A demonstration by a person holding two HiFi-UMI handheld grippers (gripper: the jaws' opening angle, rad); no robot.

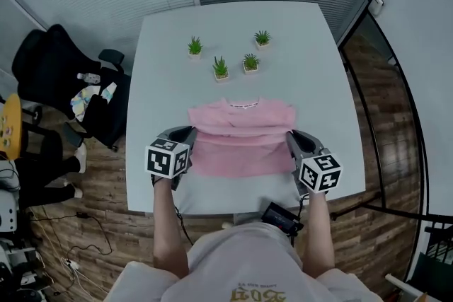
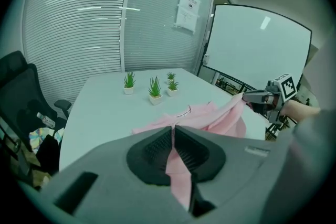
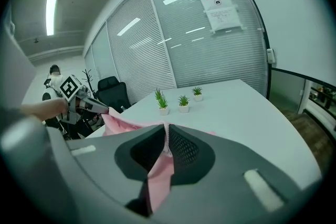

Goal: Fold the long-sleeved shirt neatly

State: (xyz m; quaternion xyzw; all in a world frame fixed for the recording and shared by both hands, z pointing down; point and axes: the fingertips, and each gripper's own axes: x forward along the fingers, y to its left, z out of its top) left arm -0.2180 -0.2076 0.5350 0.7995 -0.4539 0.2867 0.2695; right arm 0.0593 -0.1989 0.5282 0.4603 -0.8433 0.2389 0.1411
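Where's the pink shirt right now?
In the head view, the pink shirt is on the table's near half, below the four potted plants, its side edges gripped by the left gripper and right gripper.

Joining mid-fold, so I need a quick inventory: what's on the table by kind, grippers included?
Potted plants: 4
Pink shirt: 1
Grippers: 2 (left gripper, right gripper, each shut on the shirt)
Total: 7

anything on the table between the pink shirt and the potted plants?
Nothing. Head view shows bare table between the pink shirt and the nearest plant; left gripper view agrees.
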